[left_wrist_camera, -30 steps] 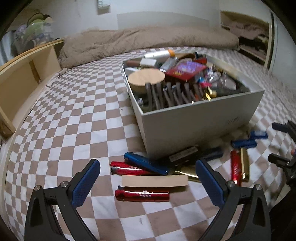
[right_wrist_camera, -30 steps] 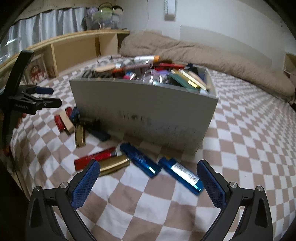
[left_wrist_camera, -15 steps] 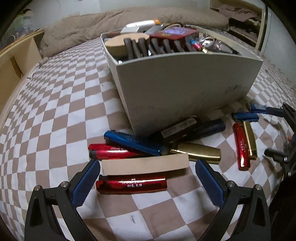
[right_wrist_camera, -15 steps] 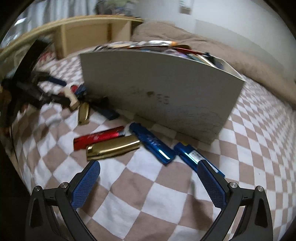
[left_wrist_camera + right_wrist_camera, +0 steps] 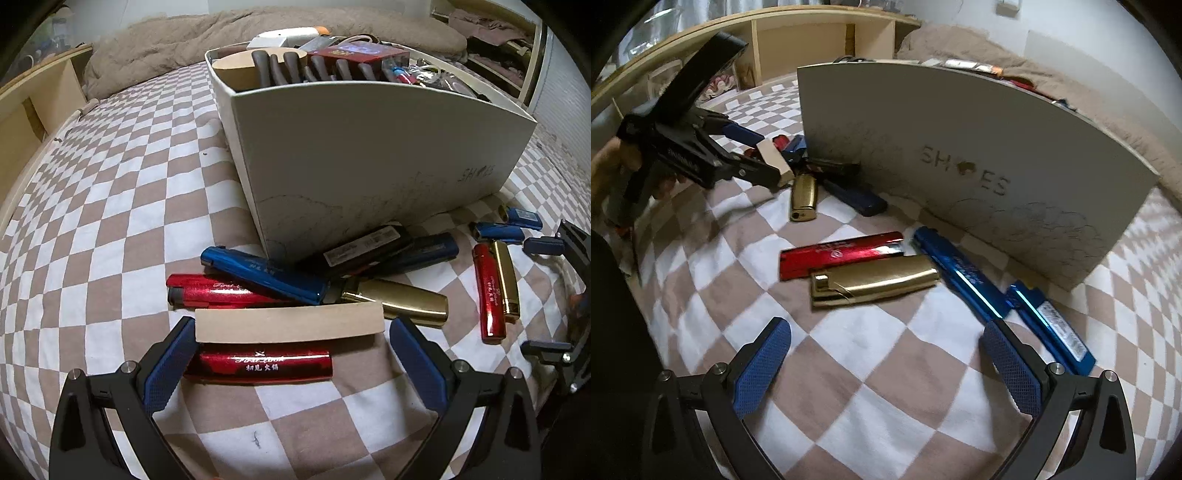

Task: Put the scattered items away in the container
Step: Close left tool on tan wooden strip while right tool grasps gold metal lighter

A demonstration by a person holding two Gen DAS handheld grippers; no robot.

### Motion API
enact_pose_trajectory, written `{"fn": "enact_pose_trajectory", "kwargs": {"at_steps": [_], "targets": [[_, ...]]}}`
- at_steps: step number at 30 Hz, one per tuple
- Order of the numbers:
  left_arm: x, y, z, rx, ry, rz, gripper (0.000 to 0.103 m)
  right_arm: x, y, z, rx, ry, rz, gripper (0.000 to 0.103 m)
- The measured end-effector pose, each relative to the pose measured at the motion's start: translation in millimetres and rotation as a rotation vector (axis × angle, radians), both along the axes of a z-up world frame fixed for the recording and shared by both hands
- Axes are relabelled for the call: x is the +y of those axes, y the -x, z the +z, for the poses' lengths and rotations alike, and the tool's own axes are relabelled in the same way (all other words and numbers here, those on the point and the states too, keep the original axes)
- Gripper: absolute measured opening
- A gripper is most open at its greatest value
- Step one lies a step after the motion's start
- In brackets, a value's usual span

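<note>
Left hand-held gripper (image 5: 291, 354) is spread wide and holds nothing, straddling the tan card strip (image 5: 288, 325) and the red lighter (image 5: 258, 365) lying just behind it on the checked bed cover (image 5: 110, 221). Right hand-held gripper (image 5: 886, 365) is likewise wide open and empty, short of the gold lighter (image 5: 871, 282). The container (image 5: 369, 158), already heaped, stands just beyond. Recommended: settle on a single item, close square across its ends, lift clear of its neighbours before carrying over the rim.

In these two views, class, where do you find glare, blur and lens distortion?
Left wrist view: glare streaks on the red lighter; the box wall bows from fisheye. Right wrist view: the left claw and its hand are blurred; glare on the blue lighter.
</note>
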State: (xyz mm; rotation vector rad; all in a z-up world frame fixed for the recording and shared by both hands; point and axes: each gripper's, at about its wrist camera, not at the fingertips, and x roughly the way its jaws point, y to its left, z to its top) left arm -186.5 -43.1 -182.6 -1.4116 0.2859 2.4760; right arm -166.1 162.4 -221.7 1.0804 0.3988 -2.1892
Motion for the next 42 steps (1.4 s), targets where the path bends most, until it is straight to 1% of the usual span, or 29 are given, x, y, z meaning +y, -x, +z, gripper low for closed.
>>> {"fn": "enact_pose_trajectory", "kwargs": {"at_steps": [2,4,13,18,19,21,23,24,31,36,42], "targets": [[0,0,-1,-0.001,-0.005,0.007,0.103,-5,2,1,-0.014,-0.005,0.023,0.103],[-1,1,-2,-0.004,-0.015,0.017,0.103,-10,2,1,0.003,-0.029,0.049,0.103],[-10,7,-1,-0.004,-0.077,0.046,0.103,-15,18,1,-0.023,-0.028,0.133,0.103],[-12,6,0,0.000,-0.104,0.055,0.103,-23,23,3,0.001,-0.053,0.180,0.103],[-12,6,0,0.001,-0.107,0.056,0.103,-23,24,4,0.007,-0.059,0.173,0.102],[-13,6,0,0.000,-0.115,0.057,0.103,-24,27,5,0.018,-0.061,0.144,0.076],[-14,7,-1,-0.002,-0.120,0.063,0.102,-24,30,4,0.004,-0.052,0.118,0.076],[-14,7,-1,-0.001,-0.120,0.065,0.100,-23,30,4,0.002,-0.048,0.114,0.076],[-9,0,-1,0.010,-0.094,0.065,0.100,-22,29,2,-0.008,-0.035,0.085,0.076],[-10,-3,-1,0.015,-0.090,0.068,0.100,-14,35,-2,-0.073,0.016,0.072,0.077],[-8,-2,-3,0.020,-0.077,0.069,0.101,-17,31,-2,-0.058,-0.006,0.058,0.076]]}}
